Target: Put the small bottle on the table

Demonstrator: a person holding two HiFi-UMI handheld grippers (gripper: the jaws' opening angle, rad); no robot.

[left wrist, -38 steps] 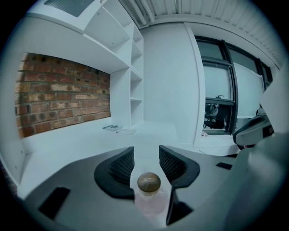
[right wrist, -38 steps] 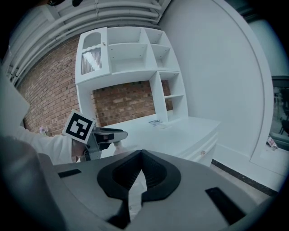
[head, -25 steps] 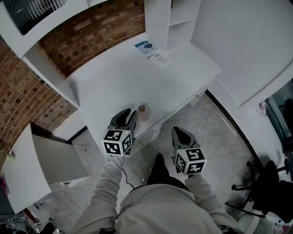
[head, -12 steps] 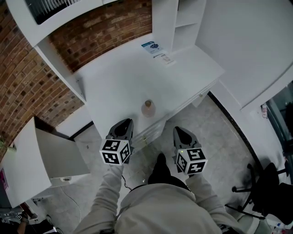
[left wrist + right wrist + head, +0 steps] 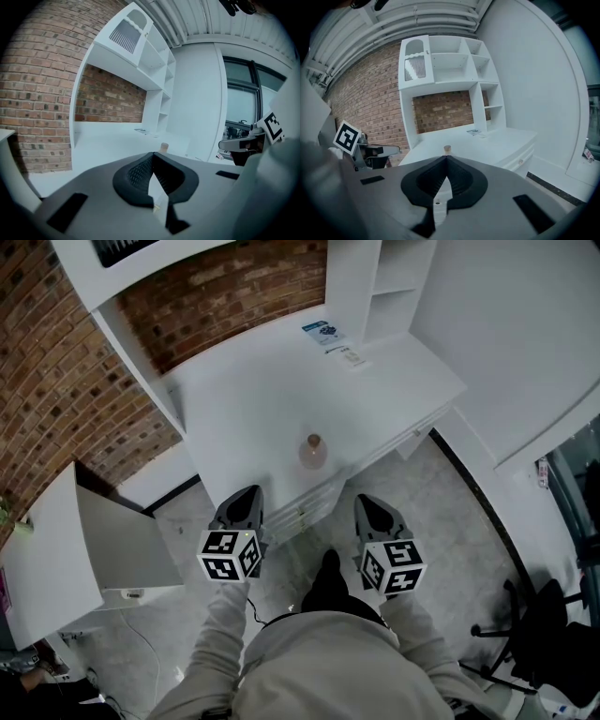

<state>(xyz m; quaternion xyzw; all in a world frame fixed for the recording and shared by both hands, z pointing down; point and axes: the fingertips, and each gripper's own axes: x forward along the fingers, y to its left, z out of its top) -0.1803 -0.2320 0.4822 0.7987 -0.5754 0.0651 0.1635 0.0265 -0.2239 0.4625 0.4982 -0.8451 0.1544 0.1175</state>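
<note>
Brick backs the white tabletop. Head view: the bottle stands upright near the front edge, apart from the left gripper and right gripper. Left gripper view: jaws clenched on nothing, bottle beyond their tips. Right gripper view: likewise clenched, empty. The bottle looks light, rigid, perhaps fragile; grasp its body.

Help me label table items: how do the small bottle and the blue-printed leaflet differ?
The small bottle stands upright near the front edge of the table; the blue-printed leaflet lies flat at its back, beside the shelf unit. The bottle is rounded with a narrow neck; the leaflet is a thin sheet. Both rest on the table.
</note>
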